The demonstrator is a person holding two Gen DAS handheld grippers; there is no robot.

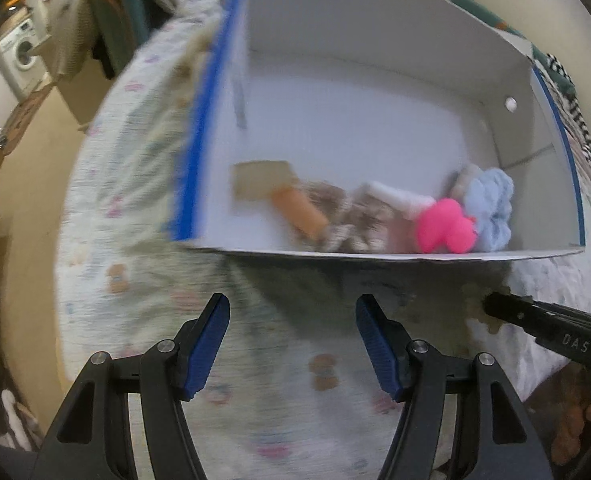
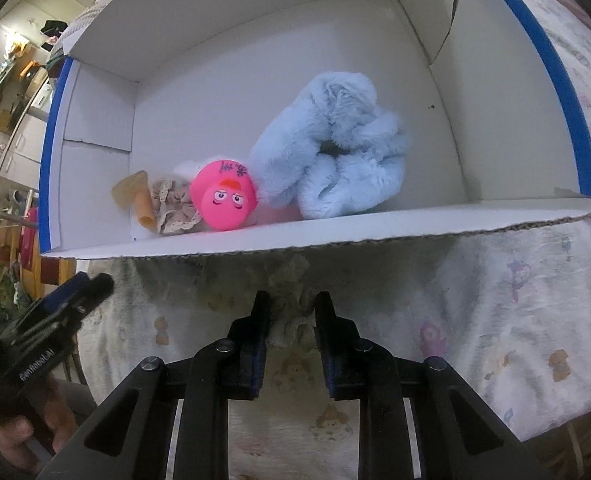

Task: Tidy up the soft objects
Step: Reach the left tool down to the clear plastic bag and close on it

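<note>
**Right tongs pinching frilly scrunchie outside the box**

Right tongs (image 2: 292,316) nearly closed, pads pressing a small beige frilly fabric scrunchie (image 2: 291,322) lying on the cartoon-print quilted cloth (image 2: 515,300), just in front of the near wall of the white cardboard box with blue tape edges (image 2: 335,232). Left tongs (image 1: 291,344) about half open, nothing between the pads, hovering over the same cloth near the box front; view blurred. Inside the box, along the near wall: fluffy light-blue scrunchie (image 2: 335,156), pink round plush toy with a face (image 2: 223,200), beige lace scrunchie (image 2: 175,212), orange-tan soft piece (image 2: 141,204). Toy touches both neighbours.
</note>
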